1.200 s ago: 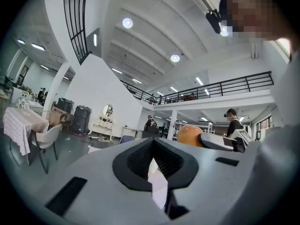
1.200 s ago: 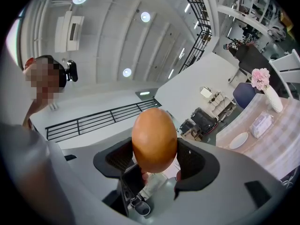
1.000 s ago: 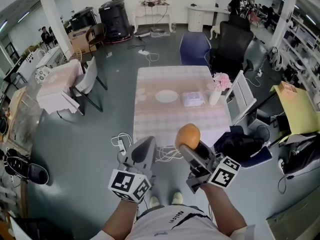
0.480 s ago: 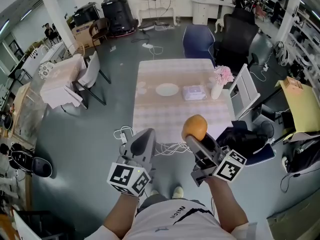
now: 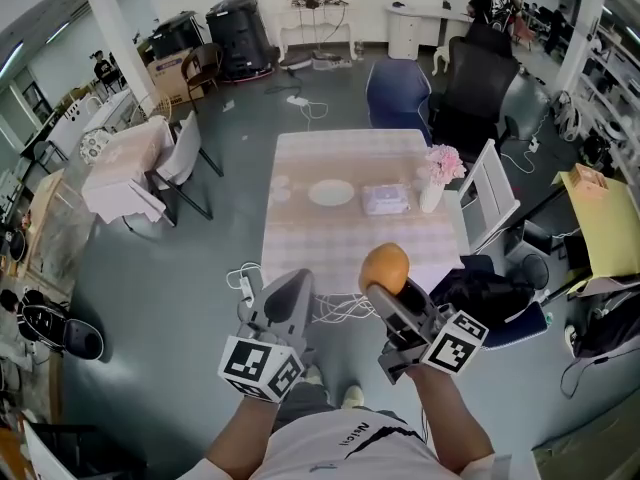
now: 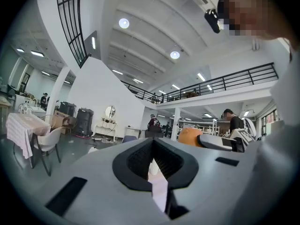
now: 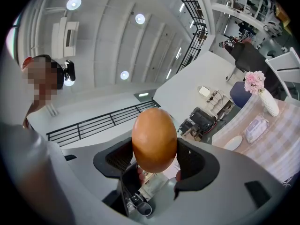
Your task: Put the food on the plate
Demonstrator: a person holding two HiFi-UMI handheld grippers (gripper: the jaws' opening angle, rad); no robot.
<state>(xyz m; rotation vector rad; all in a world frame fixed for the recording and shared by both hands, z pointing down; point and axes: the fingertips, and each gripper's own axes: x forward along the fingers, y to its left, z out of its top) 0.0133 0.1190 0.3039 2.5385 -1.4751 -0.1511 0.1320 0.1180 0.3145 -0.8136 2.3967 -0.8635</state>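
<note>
A round orange-brown piece of food (image 5: 384,267) is clamped in my right gripper (image 5: 386,280), held in the air short of the table. In the right gripper view the food (image 7: 154,139) fills the space between the black pads (image 7: 194,161). A white plate (image 5: 331,192) lies in the middle of the checked table (image 5: 320,243), far ahead of both grippers; the plate (image 7: 233,142) also shows small at the right. My left gripper (image 5: 288,304) hangs beside the right one, shut on nothing. In the left gripper view, that left gripper (image 6: 152,162) has its jaws together.
On the table a tissue pack (image 5: 385,199) lies right of the plate, and a white vase of pink flowers (image 5: 437,175) stands at the right edge. Office chairs (image 5: 470,78) stand behind the table, a white folding chair (image 5: 490,196) to its right. Cables (image 5: 335,308) lie on the floor.
The view has swayed a little and the table's near edge looks slightly closer. Both grippers keep the same pose; the right one still holds the food.
</note>
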